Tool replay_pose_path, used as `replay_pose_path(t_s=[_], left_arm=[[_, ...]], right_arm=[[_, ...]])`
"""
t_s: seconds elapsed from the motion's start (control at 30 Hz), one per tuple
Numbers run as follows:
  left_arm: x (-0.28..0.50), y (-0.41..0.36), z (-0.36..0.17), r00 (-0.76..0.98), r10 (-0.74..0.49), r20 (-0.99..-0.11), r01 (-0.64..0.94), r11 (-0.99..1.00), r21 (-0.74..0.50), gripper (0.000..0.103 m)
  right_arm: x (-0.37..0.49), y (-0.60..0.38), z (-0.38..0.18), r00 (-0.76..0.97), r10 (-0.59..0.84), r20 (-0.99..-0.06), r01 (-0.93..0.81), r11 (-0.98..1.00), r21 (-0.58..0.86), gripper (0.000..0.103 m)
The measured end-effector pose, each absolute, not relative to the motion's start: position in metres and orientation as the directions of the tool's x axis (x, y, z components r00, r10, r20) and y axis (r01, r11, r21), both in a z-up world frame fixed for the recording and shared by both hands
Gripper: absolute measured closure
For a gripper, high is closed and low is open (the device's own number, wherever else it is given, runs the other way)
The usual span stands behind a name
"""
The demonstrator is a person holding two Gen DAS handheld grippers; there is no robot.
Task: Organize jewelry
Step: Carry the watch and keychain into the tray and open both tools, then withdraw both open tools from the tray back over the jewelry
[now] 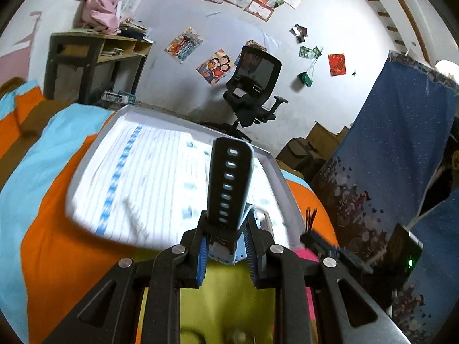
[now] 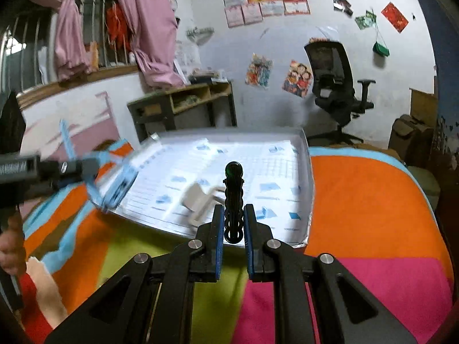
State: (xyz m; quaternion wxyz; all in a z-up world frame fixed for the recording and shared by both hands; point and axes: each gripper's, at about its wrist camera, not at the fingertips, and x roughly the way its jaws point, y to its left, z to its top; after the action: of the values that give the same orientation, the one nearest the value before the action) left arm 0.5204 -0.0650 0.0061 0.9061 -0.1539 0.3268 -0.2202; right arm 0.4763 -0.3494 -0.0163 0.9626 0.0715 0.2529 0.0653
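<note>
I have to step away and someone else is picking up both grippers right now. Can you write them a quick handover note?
Left hand-held gripper: shut on a black watch strap with a row of holes, held upright above the near edge of the white tray.
Right hand-held gripper: shut on a black beaded bracelet, also above the tray's near edge.
The tray sits on the multicoloured blanket; a small pale object, too blurred to identify, lies inside.
Done: both pieces picked up.
Left: set each down in the tray, apart.

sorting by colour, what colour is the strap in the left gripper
Black, with a row of oval holes; the strap shows best in the left wrist view.
</note>
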Motion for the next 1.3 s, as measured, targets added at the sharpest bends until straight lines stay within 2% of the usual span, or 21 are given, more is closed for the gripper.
replay_pose_path(t_s=[0.1, 0.37, 0.5, 0.53, 0.6, 0.63, 0.67, 0.73, 0.77, 0.9, 1.03, 1.1, 1.2, 1.3], left_arm=[[0.543, -0.080, -0.003, 0.673, -0.483, -0.559, 0.287, 0.868, -0.405, 0.082], [0.558, -0.098, -0.028, 0.623, -0.434, -0.651, 0.241, 0.898, -0.368, 0.081], [0.554, -0.100, -0.030, 0.628, -0.378, -0.680, 0.202, 0.923, -0.326, 0.079], [0.553, -0.099, -0.030, 0.631, -0.372, -0.681, 0.200, 0.926, -0.320, 0.076], [0.547, -0.099, -0.029, 0.640, -0.336, -0.691, 0.184, 0.940, -0.287, 0.064], [0.545, -0.096, -0.028, 0.645, -0.325, -0.691, 0.177, 0.944, -0.279, 0.054], [0.540, -0.094, -0.026, 0.657, -0.320, -0.683, 0.170, 0.945, -0.279, 0.042], [0.531, -0.085, -0.019, 0.692, -0.312, -0.650, 0.154, 0.945, -0.289, 0.029], [0.523, -0.082, -0.015, 0.713, -0.312, -0.628, 0.153, 0.943, -0.295, 0.026], [0.492, -0.078, 0.007, 0.768, -0.305, -0.563, 0.172, 0.945, -0.277, 0.021], [0.449, -0.071, 0.032, 0.850, -0.269, -0.453, 0.161, 0.951, -0.262, 0.001], [0.424, -0.066, 0.045, 0.884, -0.252, -0.395, 0.150, 0.951, -0.270, 0.000], [0.389, -0.060, 0.063, 0.915, -0.221, -0.338, 0.139, 0.958, -0.250, 0.000], [0.355, -0.055, 0.076, 0.938, -0.196, -0.287, 0.133, 0.965, -0.224, 0.000]], right_arm=[[0.486, -0.348, -0.031, 0.845, 0.142, -0.515, -0.069, 0.985, 0.159, 0.091], [0.487, -0.352, -0.037, 0.840, 0.139, -0.525, -0.042, 0.981, 0.192, 0.091], [0.484, -0.349, -0.038, 0.841, 0.131, -0.525, -0.034, 0.981, 0.190, 0.086], [0.482, -0.349, -0.038, 0.844, 0.126, -0.522, -0.031, 0.982, 0.187, 0.084], [0.478, -0.351, -0.036, 0.852, 0.120, -0.510, -0.028, 0.982, 0.185, 0.075], [0.474, -0.352, -0.033, 0.861, 0.117, -0.496, -0.027, 0.982, 0.186, 0.072], [0.471, -0.352, -0.030, 0.868, 0.113, -0.484, -0.025, 0.983, 0.184, 0.070], [0.462, -0.352, -0.021, 0.885, 0.098, -0.455, -0.019, 0.985, 0.174, 0.070], [0.458, -0.352, -0.017, 0.892, 0.091, -0.443, -0.015, 0.985, 0.173, 0.069], [0.430, -0.352, 0.011, 0.934, 0.073, -0.349, -0.011, 0.985, 0.174, 0.049], [0.396, -0.351, 0.039, 0.963, 0.065, -0.263, -0.023, 0.987, 0.160, 0.036], [0.370, -0.347, 0.056, 0.976, 0.063, -0.207, -0.032, 0.988, 0.150, 0.025], [0.339, -0.343, 0.078, 0.988, 0.069, -0.139, -0.049, 0.989, 0.141, 0.014], [0.306, -0.337, 0.099, 0.993, 0.088, -0.079, -0.076, 0.987, 0.142, 0.007]])
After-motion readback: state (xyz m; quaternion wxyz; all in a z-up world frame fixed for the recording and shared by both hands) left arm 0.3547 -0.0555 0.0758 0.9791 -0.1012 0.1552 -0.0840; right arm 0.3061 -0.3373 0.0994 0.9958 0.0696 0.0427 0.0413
